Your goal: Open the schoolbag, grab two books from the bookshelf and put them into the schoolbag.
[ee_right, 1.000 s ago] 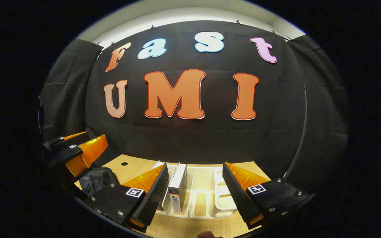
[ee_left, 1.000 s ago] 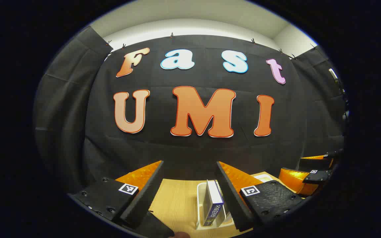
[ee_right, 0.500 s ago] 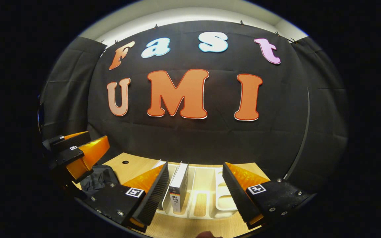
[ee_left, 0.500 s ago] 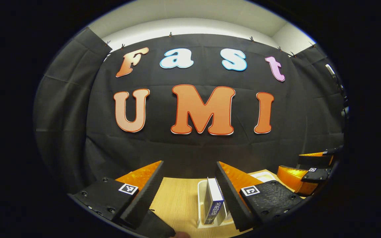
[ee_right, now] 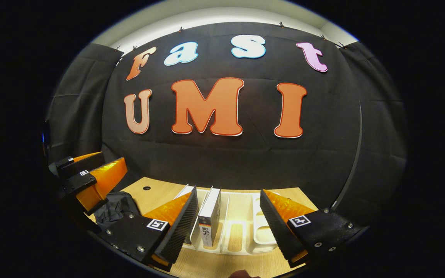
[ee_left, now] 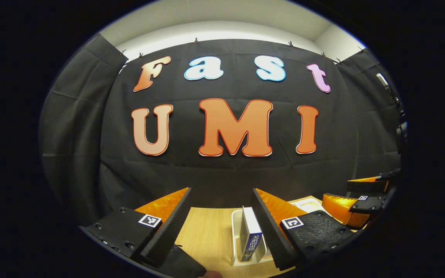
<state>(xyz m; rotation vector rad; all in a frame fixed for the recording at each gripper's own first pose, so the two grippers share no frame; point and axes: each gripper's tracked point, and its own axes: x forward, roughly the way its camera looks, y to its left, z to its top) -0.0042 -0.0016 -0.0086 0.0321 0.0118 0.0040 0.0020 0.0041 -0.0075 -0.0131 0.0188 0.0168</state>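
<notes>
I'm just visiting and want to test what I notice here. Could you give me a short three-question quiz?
1. True or false: the right gripper is open.
2. The white-covered book stands in: A) a white slotted plastic bookshelf B) a black fabric schoolbag.
3. What does the bookshelf rest on?

Key: 1 true. 2 A. 3 The light wooden table.
</notes>
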